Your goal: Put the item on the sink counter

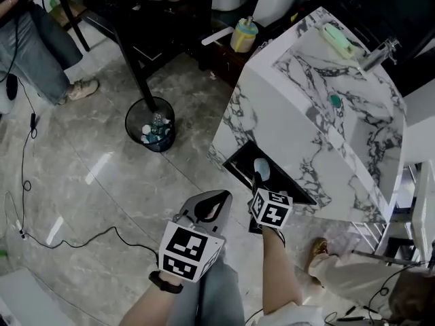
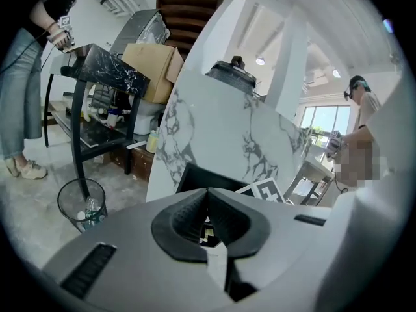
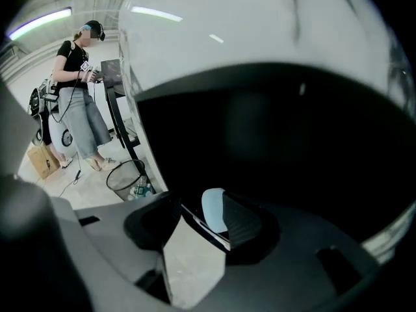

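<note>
A small pale blue rounded item point(image 1: 262, 169) stands up out of my right gripper point(image 1: 259, 181), whose jaws are shut on it. They are at the lower lip of a dark open niche point(image 1: 239, 160) in the front of the white marble sink counter point(image 1: 309, 124). In the right gripper view the item point(image 3: 211, 210) fills the gap between the pads of the right gripper point(image 3: 209, 214), with the black niche right ahead. My left gripper point(image 1: 212, 201) hangs lower left of it over the floor, shut and empty. It point(image 2: 208, 197) points at the counter front.
The counter top holds a basin with a faucet point(image 1: 380, 51) and a green thing point(image 1: 340, 39). A wire wastebasket point(image 1: 151, 124) with bottles stands on the floor by a black table leg point(image 1: 136, 66). A yellow bottle point(image 1: 243, 36) sits behind. A person point(image 1: 34, 53) stands far left; cables cross the floor.
</note>
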